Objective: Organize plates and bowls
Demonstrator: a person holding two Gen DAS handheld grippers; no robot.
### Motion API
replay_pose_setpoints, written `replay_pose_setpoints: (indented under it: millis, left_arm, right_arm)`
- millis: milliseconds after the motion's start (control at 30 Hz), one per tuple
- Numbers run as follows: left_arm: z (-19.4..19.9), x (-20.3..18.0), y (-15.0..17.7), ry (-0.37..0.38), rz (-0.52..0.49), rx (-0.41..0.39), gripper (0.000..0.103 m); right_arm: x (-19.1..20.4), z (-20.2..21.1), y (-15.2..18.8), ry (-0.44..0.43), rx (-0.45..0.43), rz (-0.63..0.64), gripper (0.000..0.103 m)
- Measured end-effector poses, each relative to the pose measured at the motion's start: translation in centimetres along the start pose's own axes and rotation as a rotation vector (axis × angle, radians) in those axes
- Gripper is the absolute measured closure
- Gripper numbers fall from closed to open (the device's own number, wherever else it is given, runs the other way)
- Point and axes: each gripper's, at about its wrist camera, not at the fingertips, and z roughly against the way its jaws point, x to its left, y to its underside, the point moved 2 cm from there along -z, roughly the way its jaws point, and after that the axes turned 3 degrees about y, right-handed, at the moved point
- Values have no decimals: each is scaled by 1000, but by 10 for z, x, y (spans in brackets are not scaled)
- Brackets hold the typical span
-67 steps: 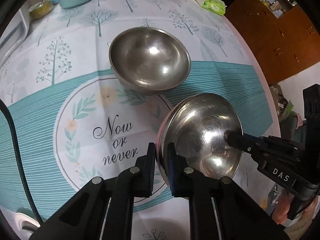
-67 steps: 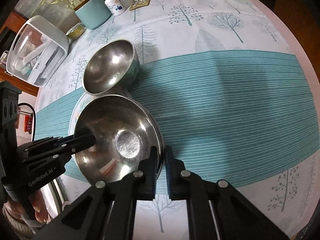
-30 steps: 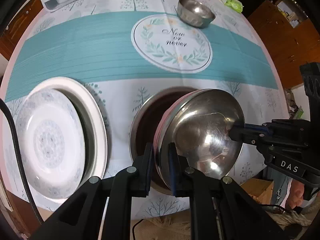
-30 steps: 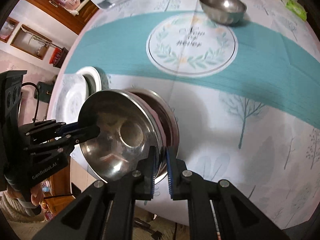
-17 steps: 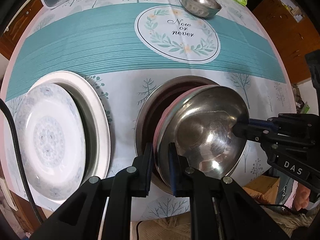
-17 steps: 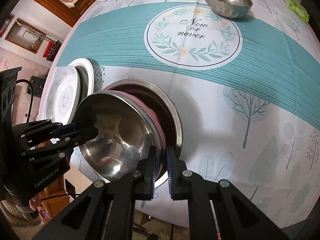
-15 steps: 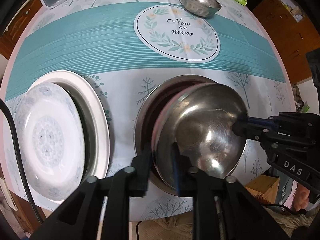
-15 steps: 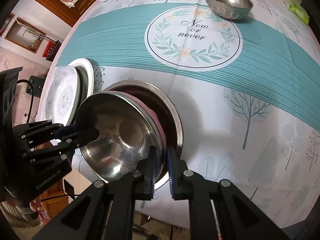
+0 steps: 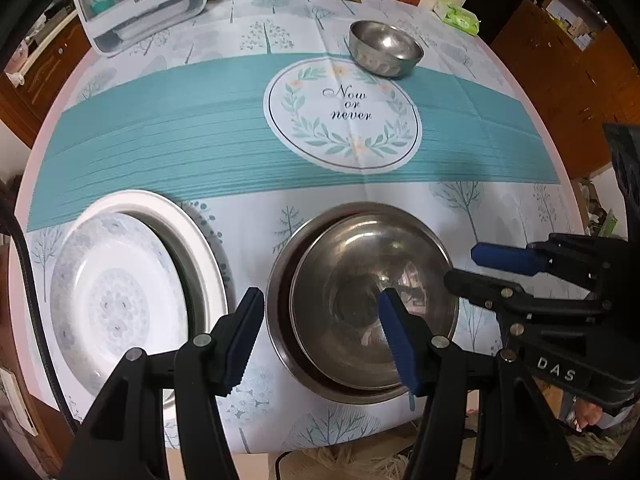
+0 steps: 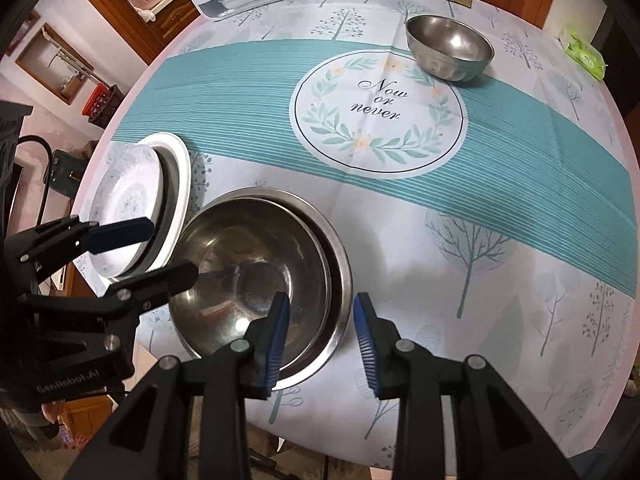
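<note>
Both jaws spread apart, the left hand-held gripper [image 9: 322, 330] and right hand-held gripper [image 10: 322, 330] flank the nested steel bowl [image 9: 360, 300], holding nothing.

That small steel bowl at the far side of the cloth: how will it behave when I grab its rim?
The small steel bowl looks thin-walled, so probably light and rigid. Its polished rim may slip between the fingers. Its rounded underside suggests it could rock or tip if pushed.
</note>
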Motion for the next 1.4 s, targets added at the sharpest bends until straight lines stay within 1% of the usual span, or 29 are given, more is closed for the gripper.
replay_pose_setpoints:
  millis: [233, 367, 433, 500, 567, 733, 767, 833, 933, 967, 1000, 1067, 1100, 1167, 1233, 1333, 1400]
  left_arm:
    - [9, -12, -2, -3, -26, -26, 45]
    - [18, -21, -4, -22, -36, -49, 44]
    - [24, -25, -4, -33, -42, -60, 43]
    - [32, -29, -5, -47, -44, -78, 38]
    - [41, -33, -6, -58, -42, -101, 36]
    - [64, -44, -12, -55, -45, -145, 33]
    - [69, -48, -14, -50, -46, -156, 31]
    - [80, -54, -19, -44, -59, -183, 30]
    - [99, -65, -30, -63, -94, -232, 29]
    - [107, -69, -35, -75, -106, -256, 27]
    - [113, -71, -38, -85, -114, -276, 23]
    - [130, -78, -49, -111, -133, -338, 17]
    - [136, -79, -53, -118, -143, -359, 16]
    - [151, -85, -65, -137, -172, -404, 16]
    - [161, -88, -76, -142, -189, -434, 15]
    - [169, -93, -97, -132, -210, -461, 13]
    - [166, -95, -113, -132, -223, -464, 13]
  right_arm:
    - [4, 10, 3, -14, -14, 20, 69]
    - [4, 18, 4, -19, -33, 33, 69]
    - [3, 23, 4, -28, -43, 36, 69]
    - [2, 29, 5, -34, -55, 46, 69]
    - [0, 37, 5, -38, -77, 56, 69]
    - [-9, 57, 7, -45, -125, 64, 69]
    - [-11, 61, 7, -45, -138, 64, 69]
    - [-17, 72, 6, -36, -173, 63, 69]
    - [-26, 89, 1, -11, -231, 46, 69]
    - [-29, 95, -2, -8, -253, 37, 69]
    - [-32, 103, -4, -4, -278, 27, 69]
    - [-38, 120, -11, 7, -331, 10, 69]
    - [-41, 128, -14, 16, -355, 6, 67]
    - [-45, 144, -21, 48, -404, -1, 59]
    - [-49, 160, -29, 86, -451, -1, 56]
    - [-54, 175, -43, 132, -499, 5, 54]
    - [-60, 181, -55, 154, -522, 0, 54]
